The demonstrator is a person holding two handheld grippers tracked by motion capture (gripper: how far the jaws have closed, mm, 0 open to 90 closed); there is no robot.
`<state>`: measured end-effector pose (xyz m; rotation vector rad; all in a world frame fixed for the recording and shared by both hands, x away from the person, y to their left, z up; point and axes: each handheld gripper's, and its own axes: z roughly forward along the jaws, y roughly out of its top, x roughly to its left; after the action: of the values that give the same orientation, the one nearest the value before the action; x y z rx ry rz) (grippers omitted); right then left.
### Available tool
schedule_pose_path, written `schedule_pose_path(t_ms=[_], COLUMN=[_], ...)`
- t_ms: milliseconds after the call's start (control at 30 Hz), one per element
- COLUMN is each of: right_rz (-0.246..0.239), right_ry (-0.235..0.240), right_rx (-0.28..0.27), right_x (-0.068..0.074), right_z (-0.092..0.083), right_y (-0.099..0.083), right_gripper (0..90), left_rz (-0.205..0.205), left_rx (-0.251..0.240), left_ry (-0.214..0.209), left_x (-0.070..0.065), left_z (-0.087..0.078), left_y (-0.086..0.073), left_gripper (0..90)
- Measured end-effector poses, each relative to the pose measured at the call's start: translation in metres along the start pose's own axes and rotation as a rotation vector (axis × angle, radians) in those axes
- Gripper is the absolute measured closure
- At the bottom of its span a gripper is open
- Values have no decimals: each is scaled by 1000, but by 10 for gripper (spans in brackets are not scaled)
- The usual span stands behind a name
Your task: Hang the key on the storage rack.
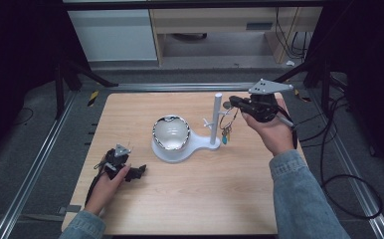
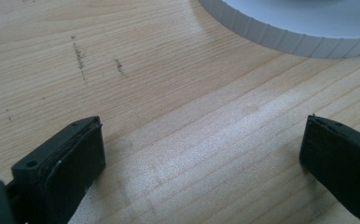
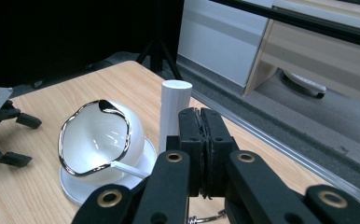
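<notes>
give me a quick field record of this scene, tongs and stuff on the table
right tongs: right tongs shut on the key ring, beside the top of the white post
keys: hang from the ring by the post, above the table
left tongs: left tongs open, nothing between them, low over the wood in front of the stand base
bowl: white bowl with a silver rim, sits on the round base of the stand
post peg: small side peg bare
</notes>
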<state>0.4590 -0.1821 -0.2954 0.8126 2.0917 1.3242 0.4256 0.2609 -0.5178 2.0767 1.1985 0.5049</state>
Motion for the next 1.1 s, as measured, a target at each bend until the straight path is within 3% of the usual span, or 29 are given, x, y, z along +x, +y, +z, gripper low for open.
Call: schedule_pose_path(t_ms=[1100], right_rz=[54], right_ry=[26], right_rx=[27], right_x=[-7], right_z=[13], right_y=[-11], right_gripper=[887], left_rz=[0], left_rx=[-1], left_ry=[1], left_x=[0], left_z=[0], left_y=[0], left_gripper=[0])
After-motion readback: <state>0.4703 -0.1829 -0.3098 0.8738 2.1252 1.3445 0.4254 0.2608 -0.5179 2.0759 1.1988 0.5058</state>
